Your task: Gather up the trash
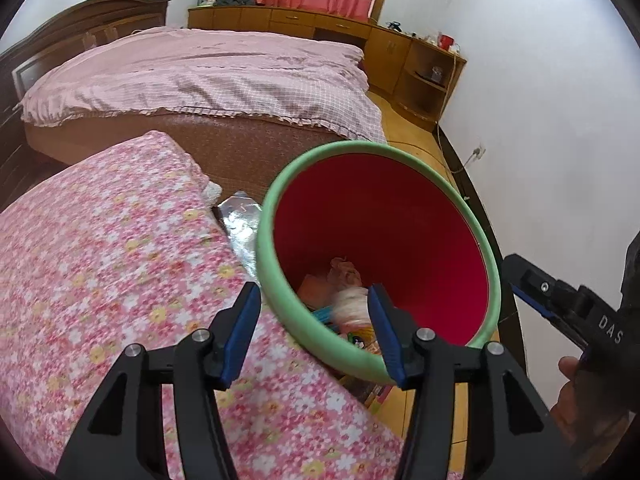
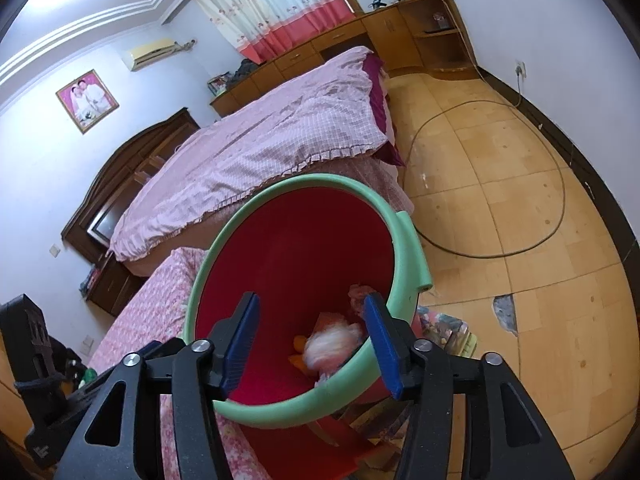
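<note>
A red bin with a green foam rim (image 1: pixel 280 184) (image 2: pixel 224 240) stands beside the floral-covered surface. Inside lie crumpled paper and wrappers; a blurred white wad (image 1: pixel 352 304) (image 2: pixel 332 346) is in the bin's mouth, seemingly falling. My left gripper (image 1: pixel 314 330) is open and empty over the bin's near rim. My right gripper (image 2: pixel 312 344) is open and empty above the bin's opening. The right gripper's body also shows at the right edge of the left wrist view (image 1: pixel 568 304).
A pink floral cloth (image 1: pixel 100 280) covers the surface left of the bin. A silver foil wrapper (image 1: pixel 240 220) lies by the bin. A bed with a pink quilt (image 1: pixel 200 76) is behind. A cable (image 2: pixel 520 216) loops on the wooden floor. Colourful packets (image 2: pixel 444 330) lie beside the bin.
</note>
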A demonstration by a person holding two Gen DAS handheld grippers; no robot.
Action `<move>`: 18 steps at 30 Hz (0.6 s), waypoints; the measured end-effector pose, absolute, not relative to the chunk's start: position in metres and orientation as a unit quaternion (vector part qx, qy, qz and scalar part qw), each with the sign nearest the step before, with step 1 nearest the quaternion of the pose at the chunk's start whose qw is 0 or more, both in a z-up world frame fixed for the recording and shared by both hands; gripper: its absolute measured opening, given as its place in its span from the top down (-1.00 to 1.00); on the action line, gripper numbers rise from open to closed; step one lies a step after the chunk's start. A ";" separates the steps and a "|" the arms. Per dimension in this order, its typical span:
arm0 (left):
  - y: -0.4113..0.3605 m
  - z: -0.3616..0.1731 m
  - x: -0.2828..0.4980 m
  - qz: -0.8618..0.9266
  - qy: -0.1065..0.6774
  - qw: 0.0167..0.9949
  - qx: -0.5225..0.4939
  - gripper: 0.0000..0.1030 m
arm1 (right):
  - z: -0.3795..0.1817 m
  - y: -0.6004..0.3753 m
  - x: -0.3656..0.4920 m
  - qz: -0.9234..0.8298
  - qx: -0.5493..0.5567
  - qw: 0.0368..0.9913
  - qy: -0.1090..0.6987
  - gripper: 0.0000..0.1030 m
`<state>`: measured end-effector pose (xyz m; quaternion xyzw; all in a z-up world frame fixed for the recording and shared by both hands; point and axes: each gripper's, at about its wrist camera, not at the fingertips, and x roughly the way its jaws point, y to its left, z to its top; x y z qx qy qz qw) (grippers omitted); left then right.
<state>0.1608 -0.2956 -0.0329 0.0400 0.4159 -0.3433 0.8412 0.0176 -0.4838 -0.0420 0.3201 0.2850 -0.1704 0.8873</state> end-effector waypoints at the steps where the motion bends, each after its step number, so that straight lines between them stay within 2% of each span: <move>1: -0.292 -0.031 0.161 -0.340 0.416 0.843 0.039 -0.08 | -0.041 -0.481 0.017 -0.168 0.317 0.888 0.286 -0.27; 10: -0.238 -0.008 0.143 -0.296 0.402 0.867 0.020 -0.08 | -0.027 -0.441 0.010 -0.139 0.284 0.900 0.302 -0.35; 13: -0.216 -0.002 0.134 -0.277 0.396 0.875 0.015 -0.08 | -0.022 -0.425 0.007 -0.125 0.270 0.905 0.304 -0.52; 18: -0.181 0.005 0.122 -0.247 0.389 0.887 0.001 -0.09 | -0.011 -0.391 0.002 -0.100 0.238 0.917 0.304 -0.53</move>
